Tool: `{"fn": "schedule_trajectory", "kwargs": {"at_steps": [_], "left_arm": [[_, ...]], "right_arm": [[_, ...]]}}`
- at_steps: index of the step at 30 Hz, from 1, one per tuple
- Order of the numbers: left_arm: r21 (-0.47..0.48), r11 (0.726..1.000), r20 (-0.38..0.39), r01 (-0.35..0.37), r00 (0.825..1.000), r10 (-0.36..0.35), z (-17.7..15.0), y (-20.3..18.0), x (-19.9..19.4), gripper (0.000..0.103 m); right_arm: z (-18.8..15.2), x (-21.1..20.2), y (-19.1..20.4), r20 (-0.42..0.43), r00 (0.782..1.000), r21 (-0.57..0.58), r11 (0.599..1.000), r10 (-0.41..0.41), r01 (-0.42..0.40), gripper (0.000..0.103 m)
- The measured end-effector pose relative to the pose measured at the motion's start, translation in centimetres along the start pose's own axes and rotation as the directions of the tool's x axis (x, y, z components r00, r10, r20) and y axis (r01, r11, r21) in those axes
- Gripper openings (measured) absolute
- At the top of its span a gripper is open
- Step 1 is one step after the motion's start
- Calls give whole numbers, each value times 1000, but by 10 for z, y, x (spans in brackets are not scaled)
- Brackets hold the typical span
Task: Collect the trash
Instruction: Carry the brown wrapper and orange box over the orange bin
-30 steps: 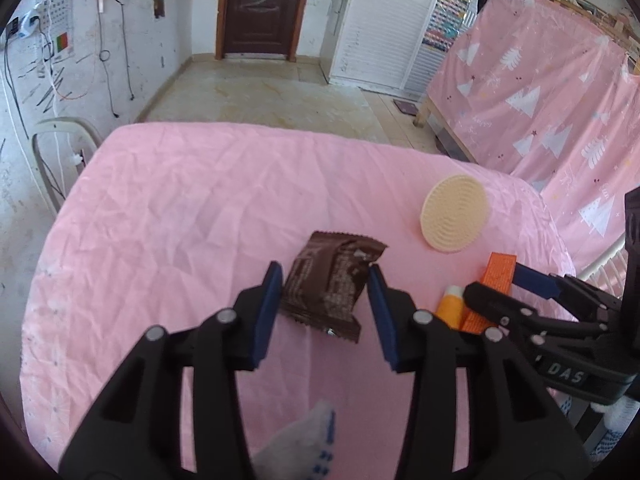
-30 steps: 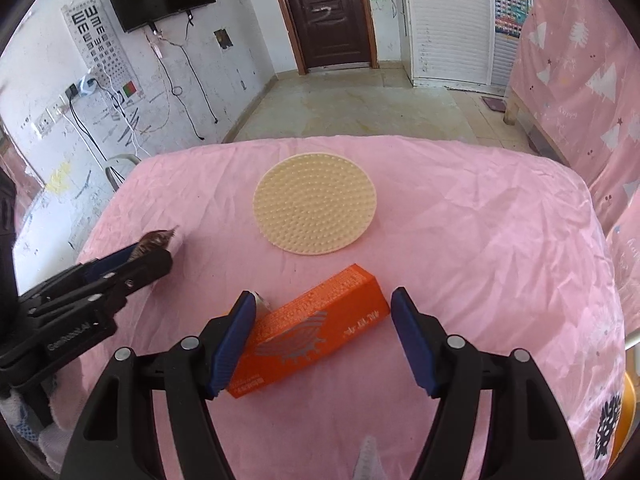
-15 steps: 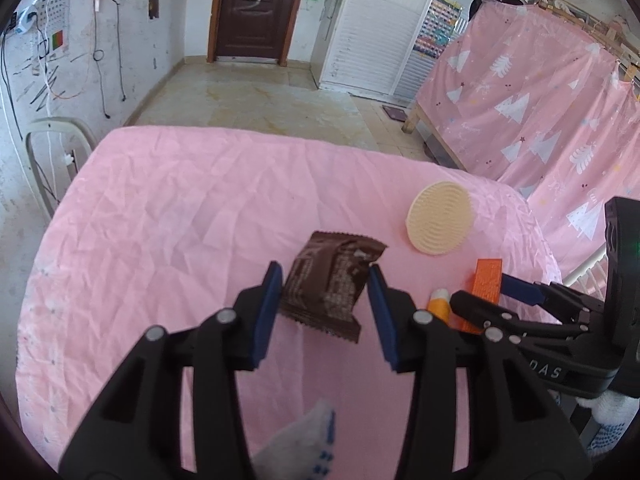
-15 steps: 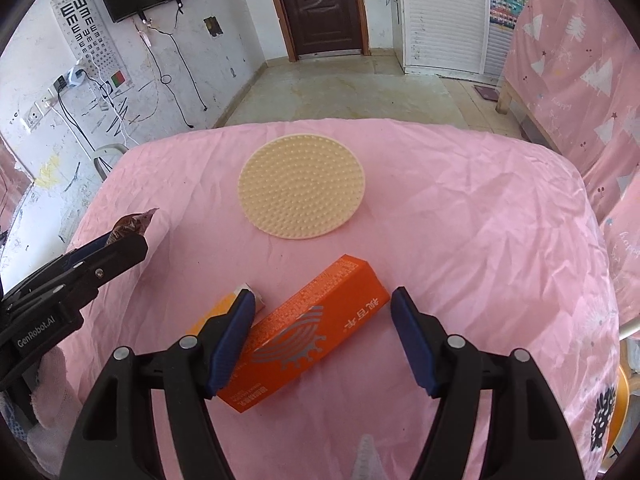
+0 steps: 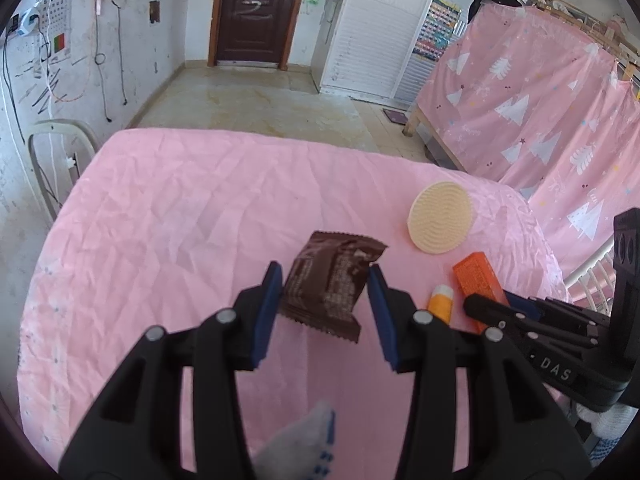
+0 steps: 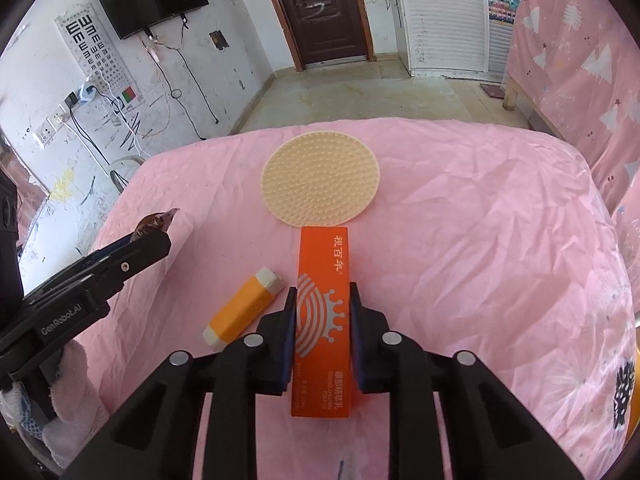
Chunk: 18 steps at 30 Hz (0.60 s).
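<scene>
My left gripper (image 5: pixel 325 285) is shut on a brown snack wrapper (image 5: pixel 330 280) and holds it above the pink table (image 5: pixel 168 216). The wrapper's tip also shows in the right wrist view (image 6: pixel 154 222). My right gripper (image 6: pixel 323 304) is shut on an orange carton (image 6: pixel 323 308), which points straight ahead along the fingers; the carton also shows in the left wrist view (image 5: pixel 476 276). An orange and white tube (image 6: pixel 244 306) lies on the cloth just left of the carton, and shows in the left wrist view (image 5: pixel 440 302).
A round beige bumpy mat (image 6: pixel 320 182) lies flat beyond the carton, touching its far end. A white chair (image 5: pixel 56 148) stands off the table's left edge. A pink curtained bed frame (image 5: pixel 540 92) is to the right. A doorway (image 6: pixel 326 12) is far ahead.
My right gripper has closed on the orange carton, which has turned from slanted to straight ahead. The tube beside it is now uncovered. My left gripper still holds the wrapper.
</scene>
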<state>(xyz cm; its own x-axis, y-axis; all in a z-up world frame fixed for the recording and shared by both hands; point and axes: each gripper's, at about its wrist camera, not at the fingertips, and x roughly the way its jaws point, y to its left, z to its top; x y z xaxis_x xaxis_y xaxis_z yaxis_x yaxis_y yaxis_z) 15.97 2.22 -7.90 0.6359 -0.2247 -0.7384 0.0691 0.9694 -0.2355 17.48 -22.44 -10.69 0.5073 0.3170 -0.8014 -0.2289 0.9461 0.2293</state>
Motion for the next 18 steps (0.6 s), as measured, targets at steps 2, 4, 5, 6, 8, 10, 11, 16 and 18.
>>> {"fn": "schedule_trajectory", "kwargs": {"at_steps": [2, 4, 5, 6, 8, 10, 11, 16, 18], "left_arm": [[7, 1000, -5, 6, 1000, -6, -3, -3, 1, 42], [15, 1000, -1, 13, 1000, -13, -2, -5, 0, 42], [18, 1000, 4, 15, 1000, -15, -2, -7, 0, 42], [25, 999, 12, 23, 1000, -24, -2, -8, -3, 42], [40, 998, 23, 38, 999, -39, -2, -16, -7, 42], [58, 998, 33, 37, 999, -39, -3, -25, -13, 42], [65, 997, 34, 40, 999, -42, -4, -30, -14, 42], [96, 994, 33, 45, 998, -48, -6, -57, -19, 42], [110, 993, 32, 46, 998, -50, -7, -69, -20, 42]], "right_arm": [[-1, -8, 0, 19, 1000, -3, 1000, -4, 4, 12], [-4, -20, -3, 46, 999, -8, 1000, -13, 13, 12], [-5, -25, -5, 59, 998, -5, 1000, -16, 17, 12], [-6, -30, -9, 68, 998, 0, 1000, -17, 17, 12], [-8, -38, -15, 86, 996, 7, 1000, -27, 26, 12], [-10, -45, -23, 102, 994, 21, 999, -32, 30, 12], [-11, -48, -28, 110, 993, 26, 999, -36, 34, 12], [-20, -67, -52, 151, 987, 65, 997, -47, 37, 13], [-24, -76, -64, 167, 985, 83, 996, -48, 35, 13]]}}
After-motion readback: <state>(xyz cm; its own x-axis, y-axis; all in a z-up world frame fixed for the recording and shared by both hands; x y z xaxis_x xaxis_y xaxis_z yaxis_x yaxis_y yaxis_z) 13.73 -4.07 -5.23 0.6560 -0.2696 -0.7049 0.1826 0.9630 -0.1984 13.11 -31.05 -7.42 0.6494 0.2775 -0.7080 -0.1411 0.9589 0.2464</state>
